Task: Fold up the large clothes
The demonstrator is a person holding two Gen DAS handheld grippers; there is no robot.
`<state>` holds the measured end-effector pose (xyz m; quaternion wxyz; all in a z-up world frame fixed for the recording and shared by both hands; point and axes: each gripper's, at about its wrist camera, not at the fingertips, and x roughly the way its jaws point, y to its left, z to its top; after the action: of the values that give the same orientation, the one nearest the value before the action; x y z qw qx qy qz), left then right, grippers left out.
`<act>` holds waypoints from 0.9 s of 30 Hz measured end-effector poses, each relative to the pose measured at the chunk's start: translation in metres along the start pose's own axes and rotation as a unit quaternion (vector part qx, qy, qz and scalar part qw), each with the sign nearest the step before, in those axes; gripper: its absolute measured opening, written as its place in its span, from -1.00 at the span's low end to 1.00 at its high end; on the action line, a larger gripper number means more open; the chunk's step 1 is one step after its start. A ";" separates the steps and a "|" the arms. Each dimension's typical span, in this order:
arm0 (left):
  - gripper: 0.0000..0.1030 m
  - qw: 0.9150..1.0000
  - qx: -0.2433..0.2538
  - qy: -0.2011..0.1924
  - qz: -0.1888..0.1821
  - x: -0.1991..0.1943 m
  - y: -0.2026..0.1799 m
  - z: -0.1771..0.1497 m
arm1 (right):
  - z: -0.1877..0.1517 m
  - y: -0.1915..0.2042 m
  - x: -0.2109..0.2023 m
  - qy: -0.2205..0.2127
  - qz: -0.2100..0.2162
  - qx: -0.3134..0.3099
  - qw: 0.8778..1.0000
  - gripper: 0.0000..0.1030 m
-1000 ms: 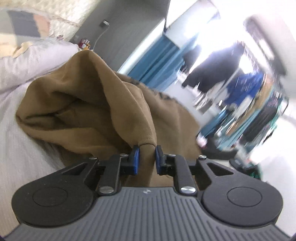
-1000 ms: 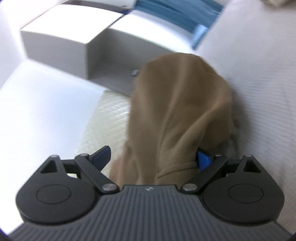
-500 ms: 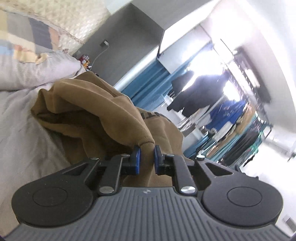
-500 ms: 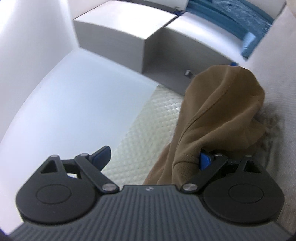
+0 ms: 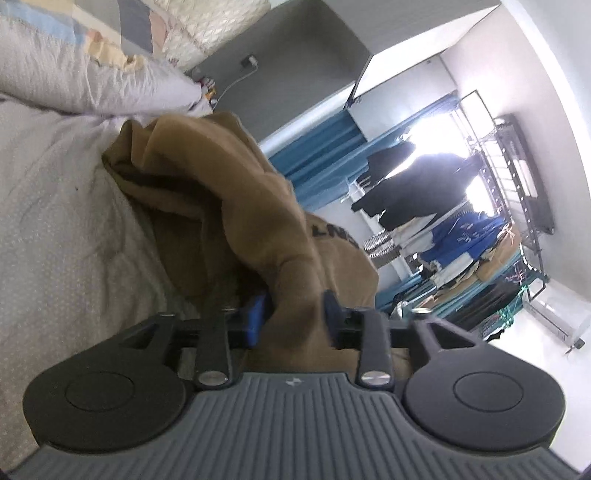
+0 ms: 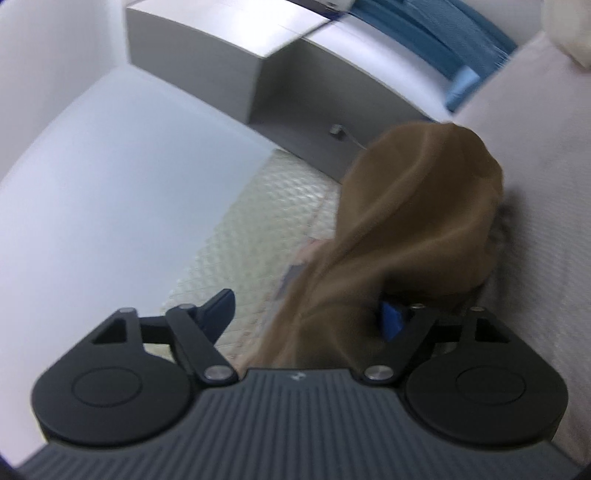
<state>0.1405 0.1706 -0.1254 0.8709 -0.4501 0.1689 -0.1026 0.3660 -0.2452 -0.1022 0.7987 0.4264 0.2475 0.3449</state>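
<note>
A large brown garment (image 5: 236, 206) with dark lettering lies bunched on a pale bed sheet (image 5: 55, 229). In the left wrist view my left gripper (image 5: 293, 314) has its jaws parted, with a fold of the brown cloth lying loosely between them. In the right wrist view the same brown garment (image 6: 413, 221) hangs over the right finger of my right gripper (image 6: 306, 314). Its jaws stand wide apart and the left finger is bare. The cloth hides the right fingertip's inner side.
A grey pillow (image 5: 92, 74) and a quilted headboard (image 5: 207, 22) lie at the bed's head. A clothes rack (image 5: 461, 221) with dark and blue garments stands beyond the bed. Blue curtains (image 5: 314, 158) hang behind. A grey wall cabinet (image 6: 229, 48) is above.
My left gripper's jaws were closed on the cloth and have now opened. Both grippers have tilted, and the garment sits lower on the bed. The right gripper stays open.
</note>
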 end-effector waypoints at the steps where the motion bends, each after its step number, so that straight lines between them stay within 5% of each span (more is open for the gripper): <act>1: 0.06 1.000 -0.003 0.005 0.000 0.005 0.002 -0.001 | 0.000 -0.003 0.005 0.000 -0.015 0.001 1.000 0.51; 7: 0.30 1.000 0.006 0.002 -0.002 0.035 0.003 0.011 | 0.002 -0.020 0.019 0.000 -0.049 0.020 0.999 0.52; 22: 0.30 0.996 0.013 0.088 -0.003 0.142 0.000 0.050 | 0.005 -0.039 0.054 0.032 -0.062 0.041 0.997 0.52; 25: -0.39 0.995 0.036 0.090 0.019 0.152 -0.003 0.050 | 0.003 -0.034 0.055 0.029 -0.062 0.016 0.998 0.18; 27: -0.56 0.995 0.051 0.083 0.030 0.153 -0.005 0.047 | 0.001 -0.027 0.056 0.027 -0.064 -0.010 0.998 -0.11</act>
<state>0.2998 0.1523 -0.1269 0.8781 -0.3902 0.2485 -0.1222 0.4118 -0.2139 -0.1302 0.8163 0.3924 0.2924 0.3067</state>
